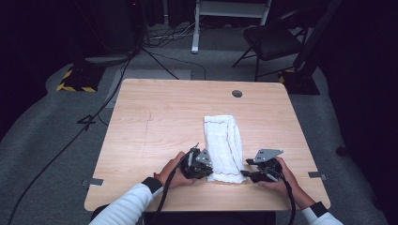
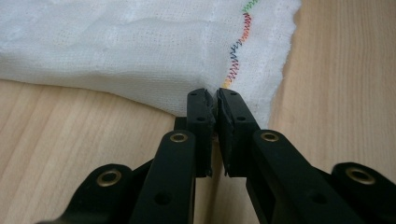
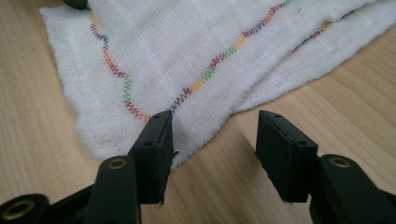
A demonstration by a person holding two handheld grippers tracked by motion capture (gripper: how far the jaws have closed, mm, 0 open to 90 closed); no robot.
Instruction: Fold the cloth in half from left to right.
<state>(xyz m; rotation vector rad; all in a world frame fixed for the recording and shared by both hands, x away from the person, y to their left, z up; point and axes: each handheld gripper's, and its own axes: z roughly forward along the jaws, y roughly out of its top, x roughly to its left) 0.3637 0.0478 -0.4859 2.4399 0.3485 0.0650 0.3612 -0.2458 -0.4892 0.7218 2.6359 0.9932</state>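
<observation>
A folded white cloth (image 1: 225, 145) with a multicoloured zigzag seam lies lengthwise right of the middle of the wooden table (image 1: 155, 122). My left gripper (image 1: 208, 173) sits at the cloth's near left corner. In the left gripper view its jaws (image 2: 215, 98) are pressed together on the cloth's (image 2: 140, 51) edge beside the seam. My right gripper (image 1: 245, 174) is at the near right corner, open. In the right gripper view (image 3: 215, 121) one jaw lies over the cloth's (image 3: 187, 56) edge and the other over bare wood.
A round cable hole (image 1: 237, 93) is in the far part of the tabletop. Behind the table stand a black folding chair (image 1: 272, 40), a white frame leg (image 1: 195, 28) and a yellow-and-black striped base (image 1: 75, 82), with cables across the grey floor.
</observation>
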